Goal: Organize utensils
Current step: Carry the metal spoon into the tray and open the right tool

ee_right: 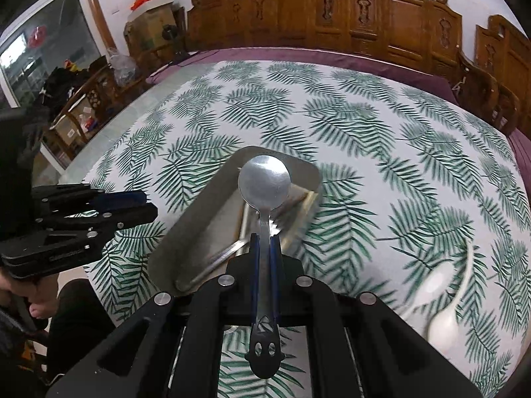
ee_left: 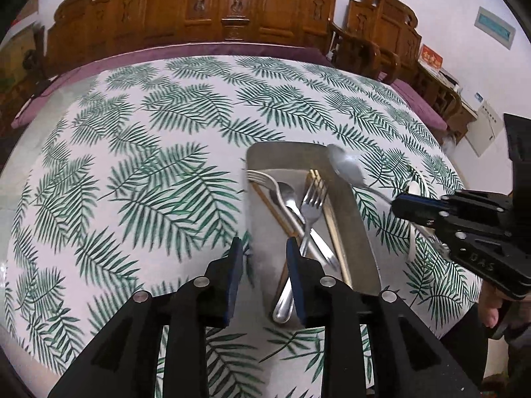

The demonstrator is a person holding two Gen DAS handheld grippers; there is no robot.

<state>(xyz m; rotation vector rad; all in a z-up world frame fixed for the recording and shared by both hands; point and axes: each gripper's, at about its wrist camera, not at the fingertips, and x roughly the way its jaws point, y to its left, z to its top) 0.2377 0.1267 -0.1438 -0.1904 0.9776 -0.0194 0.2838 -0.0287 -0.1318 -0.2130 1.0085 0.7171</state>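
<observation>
Our right gripper clamps the spoon by its handle, bowl pointing ahead over the tray just below; left gripper hangs open beside it.

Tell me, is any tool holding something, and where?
The right tool grips a metal spoon by its handle. The left tool holds nothing.

**What Cannot Be Seen Well**

The spoon is blurred in the left view. In the right view, the forks in the tray are smeared, and part of them is hidden by the gripper. The white spoons are blurred too.
</observation>
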